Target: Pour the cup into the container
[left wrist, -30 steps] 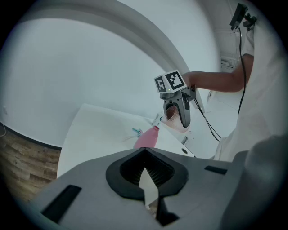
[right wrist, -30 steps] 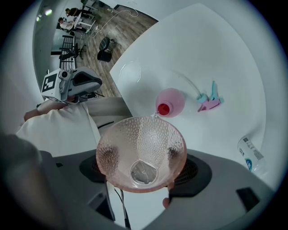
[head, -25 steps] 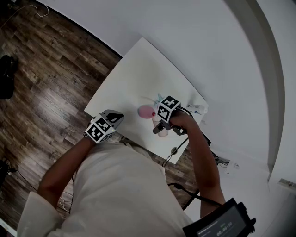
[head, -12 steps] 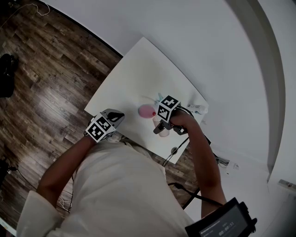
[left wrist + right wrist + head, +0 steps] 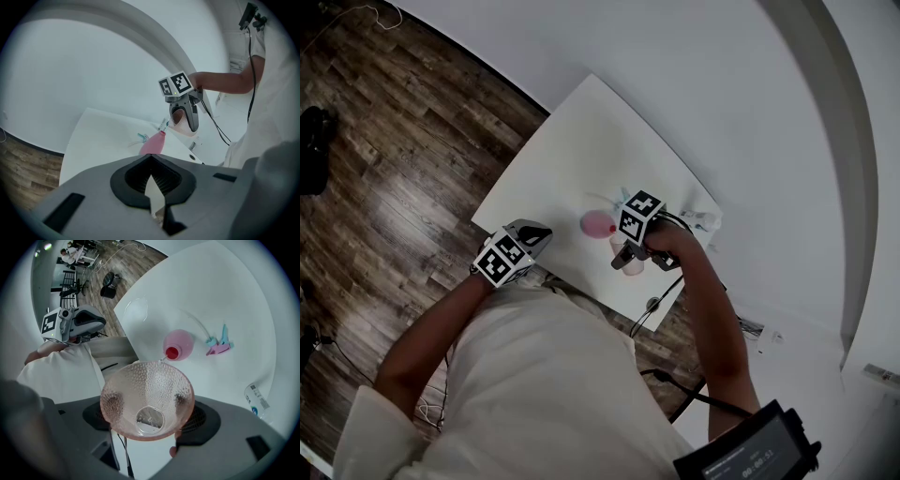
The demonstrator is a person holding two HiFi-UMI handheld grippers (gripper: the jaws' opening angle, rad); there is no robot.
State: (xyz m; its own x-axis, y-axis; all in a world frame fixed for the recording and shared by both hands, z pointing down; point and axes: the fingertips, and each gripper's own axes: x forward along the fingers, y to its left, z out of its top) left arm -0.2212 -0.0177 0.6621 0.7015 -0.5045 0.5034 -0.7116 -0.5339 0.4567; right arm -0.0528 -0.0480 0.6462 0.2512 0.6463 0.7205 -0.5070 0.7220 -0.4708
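Cup and container meet near the near right corner of the white table (image 5: 581, 141). Your left gripper (image 5: 536, 236), jaws pressed together on nothing, hangs at the near edge, well apart. Your right gripper (image 5: 146, 405), the nearer one, pinches the dimpled cup (image 5: 180, 118) by its walls, axis along the jaws, only drops at its bottom. The pink container (image 5: 182, 342) stands just beyond the cup's rim, red mouth (image 5: 172, 353) toward it. Since a second ago the cup has barely drifted toward the near edge.

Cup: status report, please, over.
Left gripper shut, empty. Right gripper shut on cup, close to the pink container. Clip beside container, not blocking.
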